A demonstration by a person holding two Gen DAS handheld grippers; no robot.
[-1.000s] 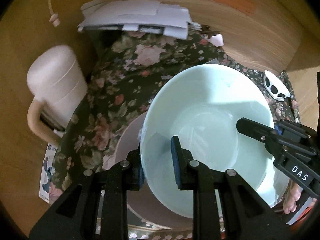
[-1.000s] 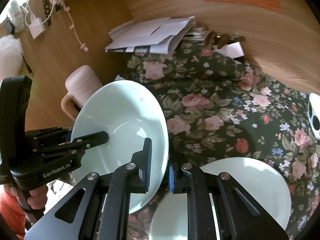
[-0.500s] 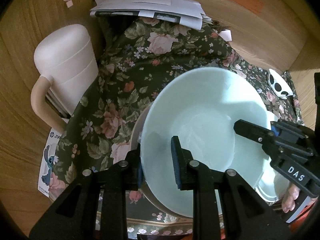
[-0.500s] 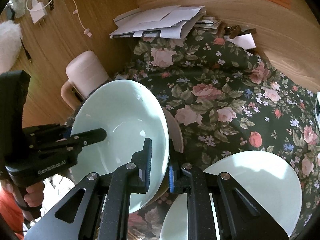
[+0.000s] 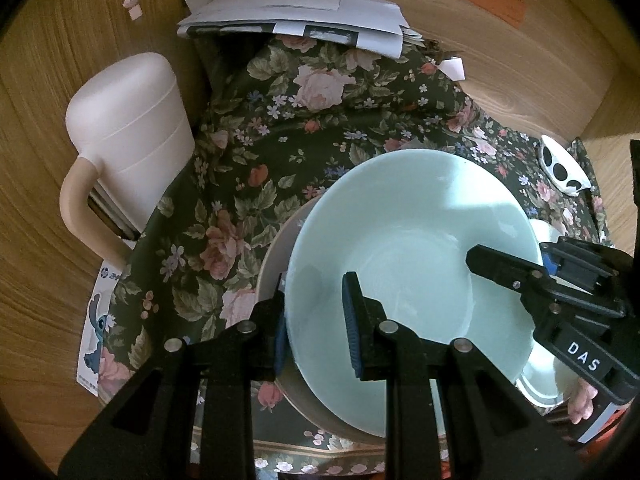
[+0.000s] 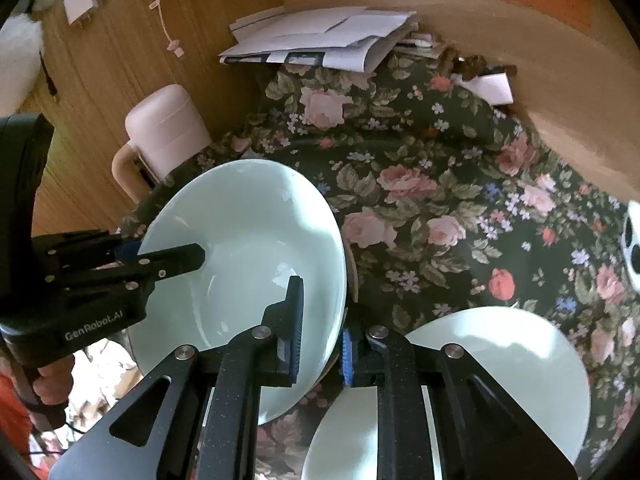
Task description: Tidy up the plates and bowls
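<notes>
A pale green bowl rests tilted in a wider beige dish on the flowered cloth. My left gripper is shut on the bowl's near-left rim, one pad inside and one outside. My right gripper clamps the opposite rim of the bowl; its jaws are just starting to open, with the rim still between the pads. The right gripper shows across the bowl in the left wrist view, and the left gripper shows across it in the right wrist view. A second pale green bowl lies to the right.
A pink lidded jug stands left of the cloth. Stacked papers lie at the back against the wooden wall. A small black-and-white dish sits far right. A hand holds the left gripper's handle.
Both grippers have brought the bowl lower, and it now sits in the beige dish. The jug and papers have drifted in both views as the hands shifted slightly.
</notes>
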